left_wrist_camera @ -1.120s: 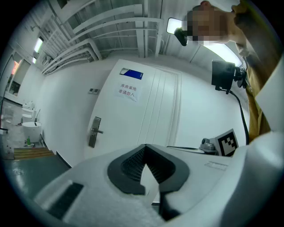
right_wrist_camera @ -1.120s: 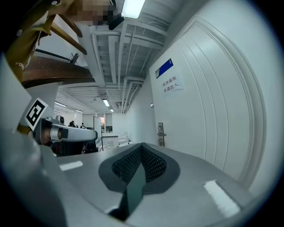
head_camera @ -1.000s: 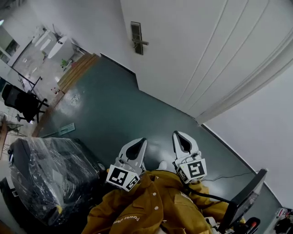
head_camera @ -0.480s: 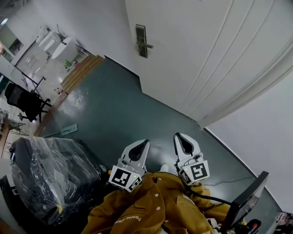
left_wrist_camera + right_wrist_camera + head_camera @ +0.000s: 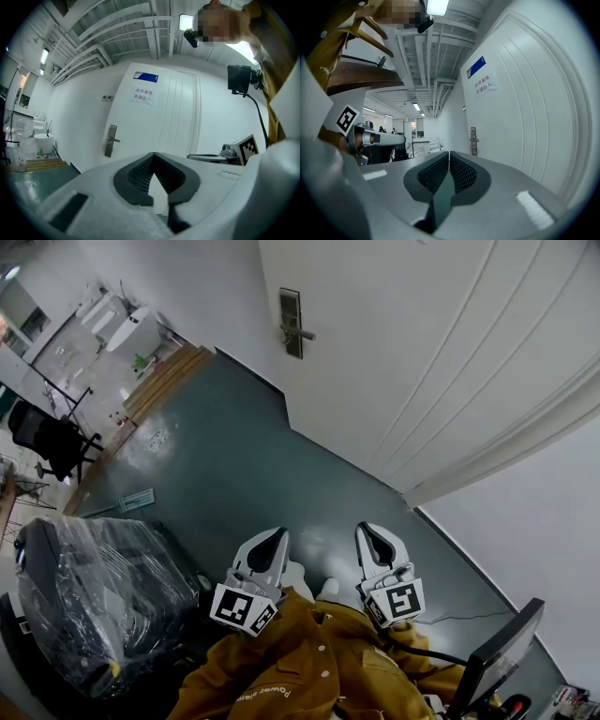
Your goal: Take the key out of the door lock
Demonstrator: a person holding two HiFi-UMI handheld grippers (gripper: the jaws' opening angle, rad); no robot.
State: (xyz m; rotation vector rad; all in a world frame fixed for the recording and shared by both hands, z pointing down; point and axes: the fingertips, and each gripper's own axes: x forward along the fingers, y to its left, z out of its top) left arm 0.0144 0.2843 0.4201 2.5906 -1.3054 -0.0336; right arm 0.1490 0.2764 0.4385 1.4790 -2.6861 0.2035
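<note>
The white door [image 5: 403, 343] stands shut ahead, with a metal lock plate [image 5: 292, 310] and lever handle [image 5: 300, 333] on its left side. The plate also shows in the left gripper view [image 5: 111, 140] and, small, in the right gripper view [image 5: 473, 140]. A key is too small to make out in any view. My left gripper [image 5: 269, 540] and right gripper [image 5: 371, 532] are held side by side near the person's yellow jacket [image 5: 309, 662], far from the lock. The left jaws [image 5: 153, 154] are shut on nothing. The right jaws [image 5: 449, 153] have just been closing and are shut, with nothing between them.
A plastic-wrapped black chair [image 5: 84, 606] stands close at the left. Further back are an office chair [image 5: 47, 442], a wooden step [image 5: 159, 381] and white fixtures [image 5: 131, 329]. A monitor [image 5: 497, 652] sits at the lower right. Dark green floor [image 5: 244, 465] lies between me and the door.
The left gripper has shifted a little to the left and closer to the person's body. The right gripper has stayed about where it was.
</note>
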